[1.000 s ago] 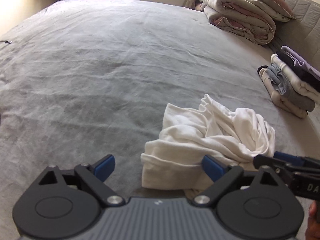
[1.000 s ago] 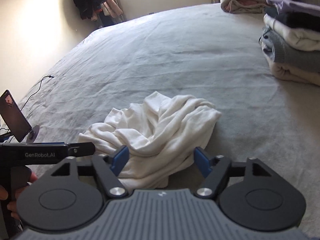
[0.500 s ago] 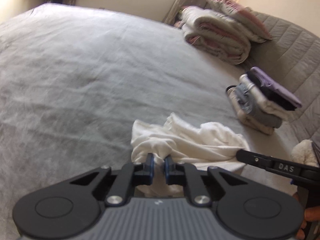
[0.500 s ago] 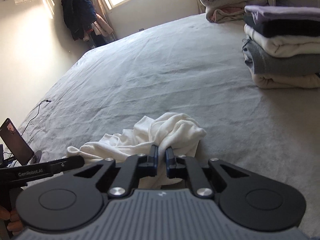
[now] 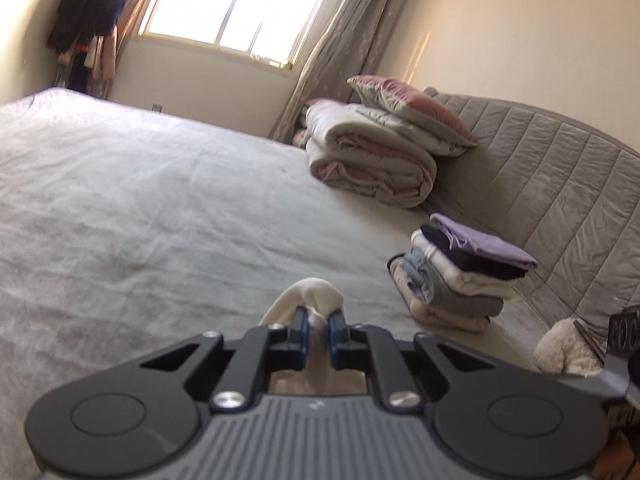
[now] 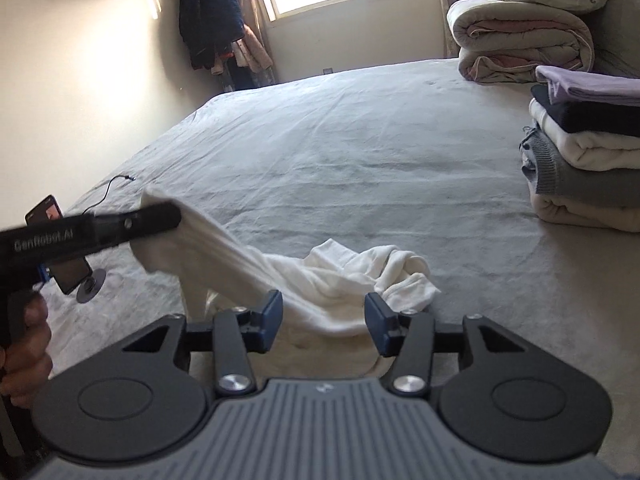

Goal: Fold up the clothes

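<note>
Much of the white garment hides behind the right tongs' body, and in the left wrist view only a bunched corner pokes up past the left tongs. Those left tongs are pressed together, pinching that corner, lifting it off the grey bed; a second ago they were spread wide with the garment lying in a heap. The right tongs are opening, cloth lying between the pads without being pressed; half a second ago they were squeezed together. The folded stack sits at the right, well apart.
</note>
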Motion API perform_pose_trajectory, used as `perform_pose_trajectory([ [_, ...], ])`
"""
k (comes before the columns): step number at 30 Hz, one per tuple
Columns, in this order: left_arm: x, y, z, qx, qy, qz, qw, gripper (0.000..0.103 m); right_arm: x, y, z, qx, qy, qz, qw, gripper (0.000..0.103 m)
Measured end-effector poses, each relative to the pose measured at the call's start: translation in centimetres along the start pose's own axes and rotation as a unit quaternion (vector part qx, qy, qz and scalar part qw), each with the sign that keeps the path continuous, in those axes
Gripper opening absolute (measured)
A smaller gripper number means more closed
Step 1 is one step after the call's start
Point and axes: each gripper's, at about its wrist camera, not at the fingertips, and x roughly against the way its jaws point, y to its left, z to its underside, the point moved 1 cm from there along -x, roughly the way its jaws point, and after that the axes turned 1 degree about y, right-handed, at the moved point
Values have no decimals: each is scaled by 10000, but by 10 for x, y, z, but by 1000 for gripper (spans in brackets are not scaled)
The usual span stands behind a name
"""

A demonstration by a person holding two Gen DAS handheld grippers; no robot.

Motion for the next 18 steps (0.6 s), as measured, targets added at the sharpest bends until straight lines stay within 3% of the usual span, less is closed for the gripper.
perform_pose_trajectory([
  [7, -24, 10, -14, -271, -442, -404, 9978, 10, -27, 4, 15, 0, 478, -99, 9988, 50],
  [12, -38, 24, -13, -157, -30, -461, 9988, 13, -38, 12, 21, 204, 608, -92, 9979, 54],
  [16, -43, 34, -9, 67, 352, -459, 9983, 44, -41, 14, 20, 359, 550, -34, 9978, 58],
  [18, -42, 38, -8, 184, 621, -457, 9969, 47, -42, 13, 20, 425, 525, 49, 9977, 58],
])
